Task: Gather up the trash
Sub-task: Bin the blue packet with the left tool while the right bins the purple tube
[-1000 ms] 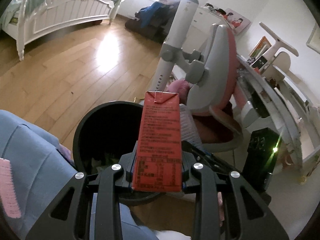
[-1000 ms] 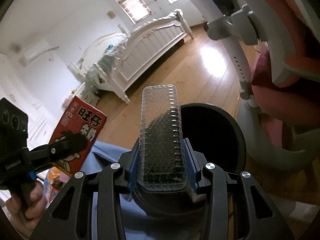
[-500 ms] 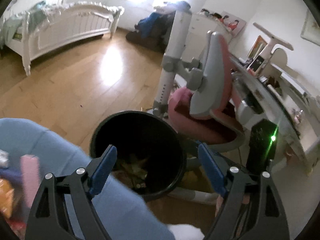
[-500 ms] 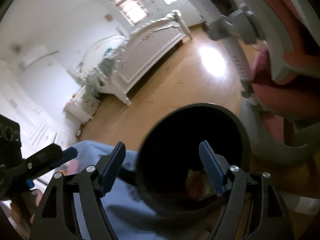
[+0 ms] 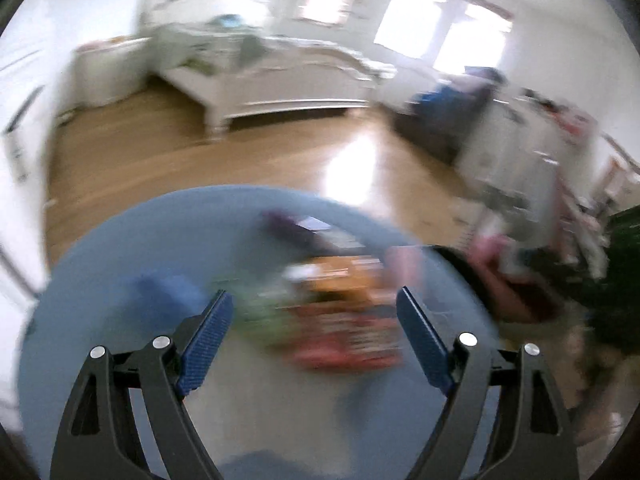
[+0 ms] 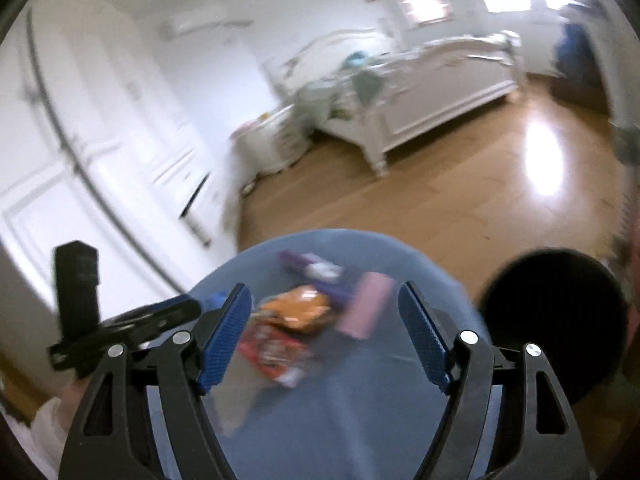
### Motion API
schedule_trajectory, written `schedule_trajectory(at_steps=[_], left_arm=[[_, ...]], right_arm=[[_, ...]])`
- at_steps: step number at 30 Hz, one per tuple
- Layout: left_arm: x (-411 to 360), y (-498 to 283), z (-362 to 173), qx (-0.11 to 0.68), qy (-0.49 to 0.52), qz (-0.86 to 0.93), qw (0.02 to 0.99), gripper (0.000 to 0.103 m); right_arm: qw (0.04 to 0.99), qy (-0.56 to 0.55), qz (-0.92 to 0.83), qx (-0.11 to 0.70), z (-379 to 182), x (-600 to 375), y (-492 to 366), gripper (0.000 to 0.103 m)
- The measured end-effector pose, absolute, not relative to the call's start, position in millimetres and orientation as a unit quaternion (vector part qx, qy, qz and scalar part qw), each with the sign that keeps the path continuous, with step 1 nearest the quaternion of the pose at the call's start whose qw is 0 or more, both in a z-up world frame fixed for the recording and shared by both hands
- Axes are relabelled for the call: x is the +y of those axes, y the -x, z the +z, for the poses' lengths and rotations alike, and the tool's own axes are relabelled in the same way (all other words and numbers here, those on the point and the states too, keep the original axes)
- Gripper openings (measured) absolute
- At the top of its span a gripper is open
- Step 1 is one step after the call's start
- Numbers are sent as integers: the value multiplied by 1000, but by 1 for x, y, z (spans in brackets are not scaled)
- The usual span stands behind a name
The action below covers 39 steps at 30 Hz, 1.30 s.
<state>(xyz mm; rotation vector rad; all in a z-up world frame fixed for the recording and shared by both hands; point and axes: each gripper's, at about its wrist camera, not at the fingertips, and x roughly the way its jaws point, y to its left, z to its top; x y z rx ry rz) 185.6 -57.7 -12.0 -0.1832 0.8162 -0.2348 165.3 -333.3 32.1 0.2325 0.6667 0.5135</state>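
No text reading anywhere; both views blurring. Red wrapper (image 6: 272, 354) at lower centre of right wrist view showing print, too smeared to read. Orange packet (image 6: 298, 310) just above it, likewise illegible. Left wrist view giving nothing readable.

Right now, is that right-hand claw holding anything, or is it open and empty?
Open and empty: the right claw has its blue pads spread wide, nothing between them, above the round blue table.

Daylight enters through the windows (image 5: 440, 28) behind the bed (image 5: 280, 80), which are overexposed. A glare patch lies on the wooden floor (image 5: 348, 164) before the bed. Both views show heavy motion blur; only the fingers (image 6: 224, 340) remain sharp. Fisheye distortion bends edges.
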Motion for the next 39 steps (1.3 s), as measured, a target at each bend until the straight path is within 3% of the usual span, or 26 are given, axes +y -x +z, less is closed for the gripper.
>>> schedule_trajectory(at_steps=[4, 10, 14, 17, 18, 22, 24, 27, 33, 39], left_arm=[[-3, -199, -45, 434, 116, -66, 891, 69], [14, -225, -75, 457, 137, -60, 877, 69], [22, -242, -83, 455, 145, -60, 876, 69], [26, -245, -83, 452, 138, -52, 880, 62], [27, -247, -83, 450, 134, -47, 882, 56], [26, -244, -85, 439, 115, -38, 890, 44], [26, -239, -85, 433, 115, -39, 893, 42], [31, -232, -82, 425, 123, -48, 896, 28], [34, -205, -52, 387, 147, -71, 907, 26], [-13, -180, 19, 332, 147, -150, 920, 26]], right_arm=[[891, -48, 280, 355, 37, -263, -203, 75], [860, 111, 251, 431, -7, -173, -287, 63], [835, 173, 235, 467, -43, -145, -325, 60], [824, 205, 225, 479, -58, -139, -336, 49], [821, 211, 223, 481, -61, -140, -339, 41], [821, 196, 231, 484, -64, -151, -343, 29], [826, 174, 236, 482, -62, -162, -341, 27], [846, 116, 249, 456, -39, -180, -328, 27], [891, 7, 289, 349, 30, -224, -273, 27], [914, -86, 295, 265, 72, -297, -203, 27]])
